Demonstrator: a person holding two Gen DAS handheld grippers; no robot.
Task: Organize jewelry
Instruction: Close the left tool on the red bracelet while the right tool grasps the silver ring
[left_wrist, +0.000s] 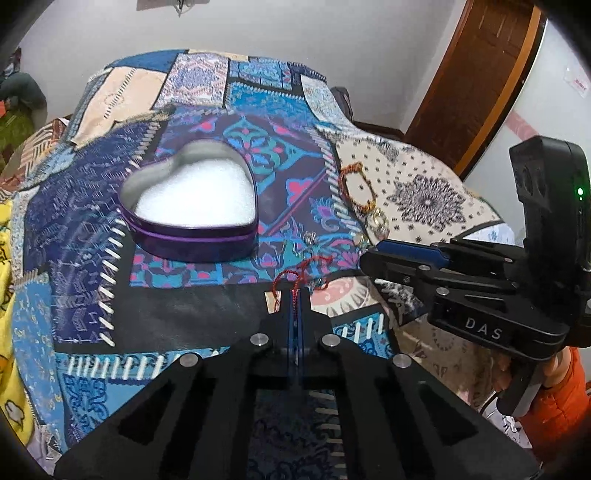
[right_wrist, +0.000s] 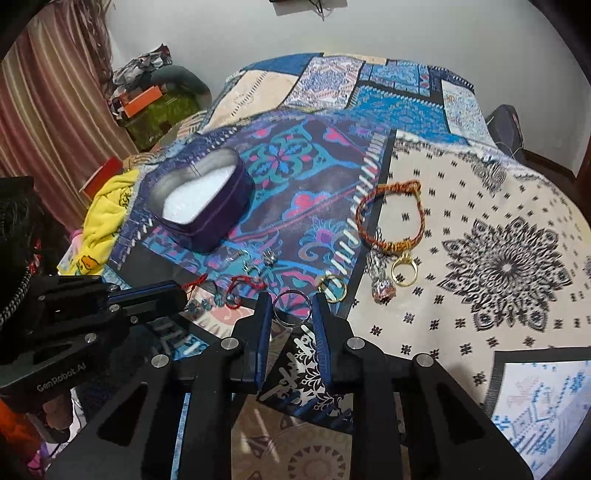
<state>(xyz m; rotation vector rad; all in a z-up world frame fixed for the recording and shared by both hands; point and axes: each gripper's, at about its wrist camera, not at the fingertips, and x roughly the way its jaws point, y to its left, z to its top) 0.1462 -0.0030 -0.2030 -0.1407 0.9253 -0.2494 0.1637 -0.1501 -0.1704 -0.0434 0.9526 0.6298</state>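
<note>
A purple heart-shaped tin (left_wrist: 192, 240) with white foam inside sits open on the patchwork cloth; it also shows in the right wrist view (right_wrist: 218, 218). My left gripper (left_wrist: 294, 295) is shut on a red string bracelet (left_wrist: 306, 267), seen too in the right wrist view (right_wrist: 245, 282). My right gripper (right_wrist: 291, 308) has its fingers on either side of a silver ring (right_wrist: 291, 307), touching it. An orange braided bracelet (right_wrist: 391, 218), a gold ring (right_wrist: 404, 271), a second gold ring (right_wrist: 332, 288) and a beaded charm (right_wrist: 382, 286) lie on the cloth.
Small silver pieces (right_wrist: 269, 256) lie near the tin. The patchwork cloth (right_wrist: 498, 258) covers the table. A yellow towel (right_wrist: 107, 210) and clutter lie at the left. A wooden door (left_wrist: 476, 81) stands at the back right.
</note>
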